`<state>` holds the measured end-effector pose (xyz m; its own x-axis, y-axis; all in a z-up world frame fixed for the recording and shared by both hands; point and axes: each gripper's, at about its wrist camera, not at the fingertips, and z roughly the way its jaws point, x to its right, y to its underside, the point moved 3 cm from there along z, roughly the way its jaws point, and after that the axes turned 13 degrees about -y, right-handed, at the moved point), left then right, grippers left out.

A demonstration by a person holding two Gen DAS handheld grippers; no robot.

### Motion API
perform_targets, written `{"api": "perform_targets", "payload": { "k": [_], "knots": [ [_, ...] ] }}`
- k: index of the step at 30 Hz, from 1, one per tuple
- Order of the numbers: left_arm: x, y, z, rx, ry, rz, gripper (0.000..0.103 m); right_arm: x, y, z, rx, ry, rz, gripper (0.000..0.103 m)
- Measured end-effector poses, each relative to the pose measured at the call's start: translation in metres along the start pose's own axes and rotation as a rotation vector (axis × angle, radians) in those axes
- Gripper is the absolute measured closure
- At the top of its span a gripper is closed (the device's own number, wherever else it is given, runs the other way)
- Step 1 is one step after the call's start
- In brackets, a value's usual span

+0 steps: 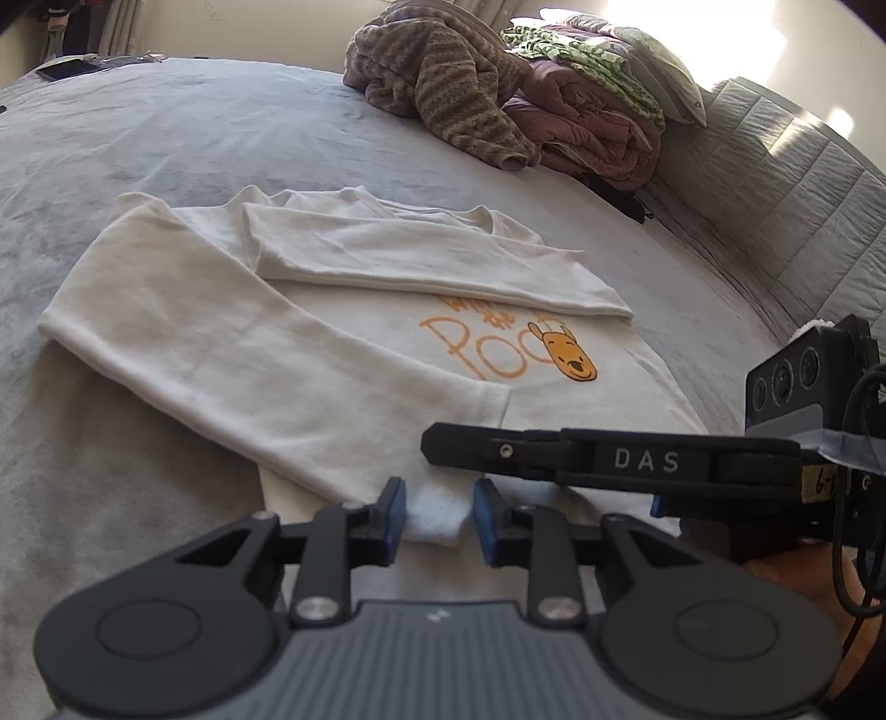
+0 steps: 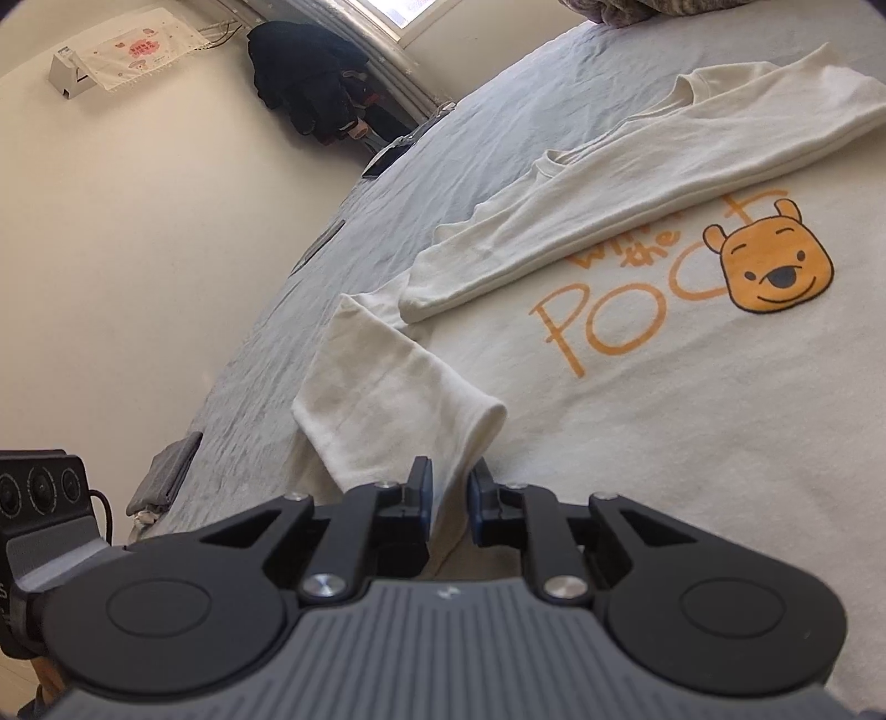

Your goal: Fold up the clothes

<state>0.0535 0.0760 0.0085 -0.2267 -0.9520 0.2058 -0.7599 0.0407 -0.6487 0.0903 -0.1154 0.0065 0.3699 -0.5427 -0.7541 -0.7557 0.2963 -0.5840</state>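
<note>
Cream sweatshirt (image 1: pixel 310 354) lies flat on the grey bed (image 1: pixel 138 138), centre frame, both sleeves folded across the chest print. Left gripper (image 1: pixel 434 512) — narrow gap, hem fabric bunched between the pads. Right gripper (image 2: pixel 449 498) — narrow, fabric between; grip uncertain.

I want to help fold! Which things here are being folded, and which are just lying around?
Being folded:
cream long-sleeved shirt with orange bear print
left gripper
right gripper

Lying around:
brown striped fuzzy blanket
mauve quilted comforter
green patterned cloth
</note>
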Motion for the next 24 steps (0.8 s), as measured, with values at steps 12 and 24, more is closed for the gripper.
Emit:
{"api": "perform_targets", "payload": {
  "k": [12, 24],
  "knots": [
    [-0.041, -0.024, -0.013, 0.075, -0.038, -0.144, 0.067, -0.041, -0.070, 0.005, 0.014, 0.041, -0.196, 0.096],
    [-0.034, -0.043, 0.006, 0.099, -0.072, -0.098, 0.067, -0.097, -0.138, 0.012, 0.113, -0.088, -0.268, 0.096]
  ]
}}
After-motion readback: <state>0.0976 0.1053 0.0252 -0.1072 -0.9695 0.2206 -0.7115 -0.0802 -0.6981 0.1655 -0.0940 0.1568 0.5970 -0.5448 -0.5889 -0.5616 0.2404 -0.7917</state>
